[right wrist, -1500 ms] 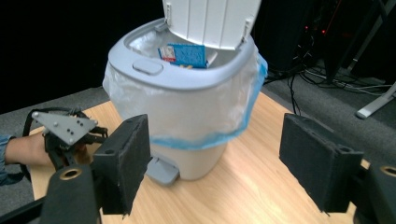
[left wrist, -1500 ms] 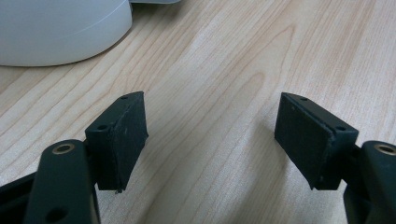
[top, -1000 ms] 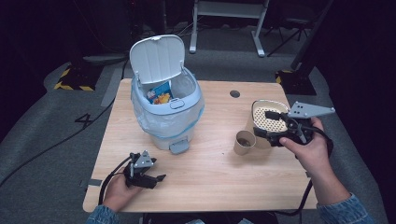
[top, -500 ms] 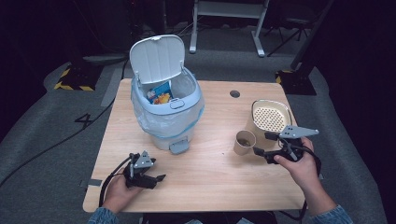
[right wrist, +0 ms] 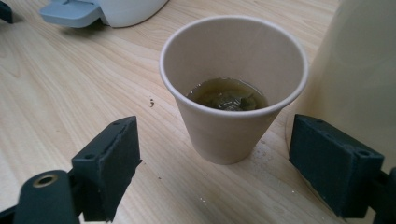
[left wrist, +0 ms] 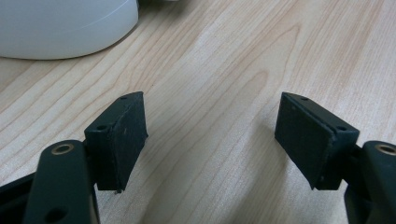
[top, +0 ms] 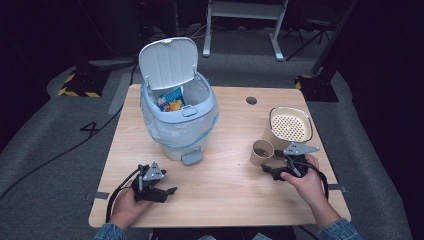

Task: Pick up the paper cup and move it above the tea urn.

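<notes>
High view: fixed above the near edge, facing forward and down over the whole light wooden table [top: 225, 195]. Both gripper views ride low, close behind the black fingers [right wrist: 109, 163]. Shared: tan paper cup [top: 262, 151] [right wrist: 232, 88] just beyond the right fingers.

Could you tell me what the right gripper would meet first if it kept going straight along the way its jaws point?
Most likely the paper cup with the brownish liquid: it stands straight ahead of the open right gripper, not yet between the jaws.
</notes>
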A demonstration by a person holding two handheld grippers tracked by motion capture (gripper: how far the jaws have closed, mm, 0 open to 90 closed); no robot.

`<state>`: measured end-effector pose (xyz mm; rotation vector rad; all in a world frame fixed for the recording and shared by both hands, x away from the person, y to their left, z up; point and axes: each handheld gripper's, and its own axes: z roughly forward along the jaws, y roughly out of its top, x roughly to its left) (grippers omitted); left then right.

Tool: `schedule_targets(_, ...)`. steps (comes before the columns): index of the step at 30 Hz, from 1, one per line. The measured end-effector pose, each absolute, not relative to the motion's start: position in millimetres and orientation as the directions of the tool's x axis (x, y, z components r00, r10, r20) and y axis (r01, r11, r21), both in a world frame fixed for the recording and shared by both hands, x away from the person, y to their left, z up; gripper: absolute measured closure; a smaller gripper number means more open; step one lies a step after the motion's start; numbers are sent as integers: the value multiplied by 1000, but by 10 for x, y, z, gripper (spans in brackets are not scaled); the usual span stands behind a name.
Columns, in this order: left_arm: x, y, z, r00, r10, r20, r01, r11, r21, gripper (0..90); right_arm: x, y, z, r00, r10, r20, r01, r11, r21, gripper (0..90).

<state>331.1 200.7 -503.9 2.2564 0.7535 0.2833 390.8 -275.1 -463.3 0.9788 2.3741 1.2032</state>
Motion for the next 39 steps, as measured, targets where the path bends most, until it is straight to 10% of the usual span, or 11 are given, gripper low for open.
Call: schedule_targets(39,3312,2007,-5039,804,594,-20,433,-563,704,254,4092,-2473,-4891,-701,713,24,422,388,819,315)
